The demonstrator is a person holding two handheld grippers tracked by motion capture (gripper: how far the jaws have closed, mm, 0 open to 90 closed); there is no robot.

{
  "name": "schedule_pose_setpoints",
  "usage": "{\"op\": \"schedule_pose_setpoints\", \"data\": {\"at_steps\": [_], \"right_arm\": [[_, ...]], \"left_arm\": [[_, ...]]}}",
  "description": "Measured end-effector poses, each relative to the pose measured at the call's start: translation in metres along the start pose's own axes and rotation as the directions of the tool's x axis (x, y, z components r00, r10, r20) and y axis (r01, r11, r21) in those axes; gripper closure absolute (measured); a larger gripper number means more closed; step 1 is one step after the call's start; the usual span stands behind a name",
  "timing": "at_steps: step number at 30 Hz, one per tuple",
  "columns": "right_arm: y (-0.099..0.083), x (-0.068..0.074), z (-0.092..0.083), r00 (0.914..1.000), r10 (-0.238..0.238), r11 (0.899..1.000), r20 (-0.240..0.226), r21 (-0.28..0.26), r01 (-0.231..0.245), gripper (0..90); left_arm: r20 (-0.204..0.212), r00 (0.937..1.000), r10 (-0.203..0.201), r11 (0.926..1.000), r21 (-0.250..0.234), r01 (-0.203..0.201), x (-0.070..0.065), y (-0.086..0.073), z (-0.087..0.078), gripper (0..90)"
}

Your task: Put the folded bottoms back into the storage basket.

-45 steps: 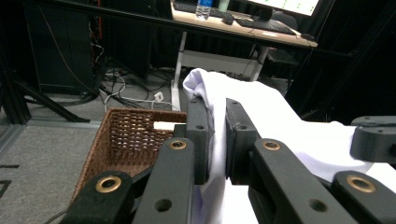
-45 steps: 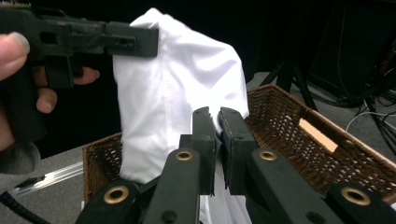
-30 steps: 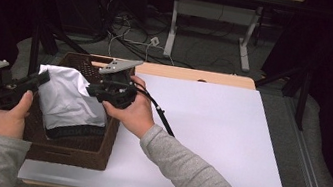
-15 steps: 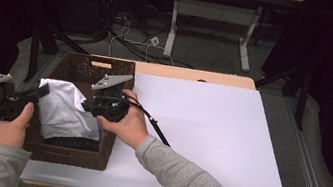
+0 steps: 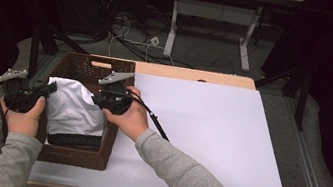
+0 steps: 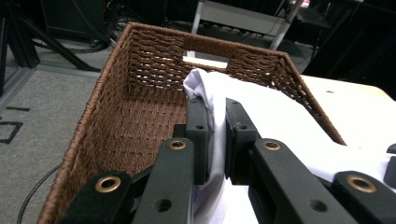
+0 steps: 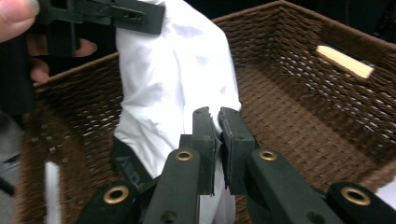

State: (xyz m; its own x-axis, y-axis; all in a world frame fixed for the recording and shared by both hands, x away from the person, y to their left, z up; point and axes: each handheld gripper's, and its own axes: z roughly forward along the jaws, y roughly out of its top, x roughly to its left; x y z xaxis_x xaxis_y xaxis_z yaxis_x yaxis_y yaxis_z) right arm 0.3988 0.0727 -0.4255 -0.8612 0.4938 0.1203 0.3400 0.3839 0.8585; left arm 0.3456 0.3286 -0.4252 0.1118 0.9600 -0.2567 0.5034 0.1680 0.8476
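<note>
A white garment (image 5: 71,109) is held stretched over the brown wicker basket (image 5: 61,155) at the table's (image 5: 207,140) left edge, pinched on one edge by the left gripper (image 6: 217,135) and on the opposite edge by the right gripper (image 7: 218,149).

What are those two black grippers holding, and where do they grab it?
Left gripper and right gripper each pinch a top edge of the white cloth over the basket.

High camera looks down; claw cameras close over basket (image 5: 74,157)
</note>
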Motion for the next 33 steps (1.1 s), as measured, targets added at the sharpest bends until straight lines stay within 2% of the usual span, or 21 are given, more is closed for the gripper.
{"op": "schedule_pose_setpoints", "data": {"at_steps": [11,15,20,21,22,25,29,31,33], "right_arm": [[-0.003,-0.020,0.014,0.9974,0.022,0.999,0.069,0.022,-0.024,85.2],[-0.004,-0.025,0.018,0.9961,0.010,0.999,0.088,0.032,-0.012,85.2],[-0.007,-0.029,0.022,0.9955,0.015,0.999,0.094,0.035,-0.019,85.0],[-0.007,-0.029,0.023,0.9953,0.012,0.999,0.097,0.035,-0.015,84.3],[-0.008,-0.030,0.024,0.9945,0.001,0.999,0.104,0.034,-0.005,82.0],[-0.010,-0.034,0.026,0.9884,-0.047,0.999,0.144,0.022,0.044,67.8],[-0.015,-0.039,0.022,0.9870,-0.049,0.999,0.153,0.009,0.049,58.1],[-0.017,-0.041,0.019,0.9855,-0.060,0.998,0.159,0.002,0.060,56.1],[-0.017,-0.041,0.015,0.9878,-0.055,0.998,0.146,0.000,0.055,55.4]], "left_arm": [[-0.025,0.9990,-0.037,0.9992,0.014,0.037,0.003,0.001,0.030,82.5],[-0.028,0.9984,-0.049,0.9986,0.015,0.050,0.004,0.001,0.038,82.4],[-0.050,0.9982,-0.032,0.9992,0.024,0.033,0.003,0.001,0.044,81.9],[-0.066,0.9976,-0.023,0.9995,0.021,0.024,0.003,0.001,0.045,80.9],[-0.082,0.9965,-0.014,0.9998,0.014,0.015,0.003,0.001,0.047,77.9],[-0.104,0.9944,-0.021,0.9998,-0.006,0.020,0.007,0.001,0.050,59.2],[-0.109,0.9937,-0.023,0.9997,-0.011,0.022,0.009,0.000,0.047,49.7],[-0.110,0.9936,-0.024,0.9997,-0.002,0.024,0.008,-0.001,0.045,45.1],[-0.099,0.9950,-0.014,0.9998,0.009,0.015,0.006,-0.002,0.043,43.3]]}}
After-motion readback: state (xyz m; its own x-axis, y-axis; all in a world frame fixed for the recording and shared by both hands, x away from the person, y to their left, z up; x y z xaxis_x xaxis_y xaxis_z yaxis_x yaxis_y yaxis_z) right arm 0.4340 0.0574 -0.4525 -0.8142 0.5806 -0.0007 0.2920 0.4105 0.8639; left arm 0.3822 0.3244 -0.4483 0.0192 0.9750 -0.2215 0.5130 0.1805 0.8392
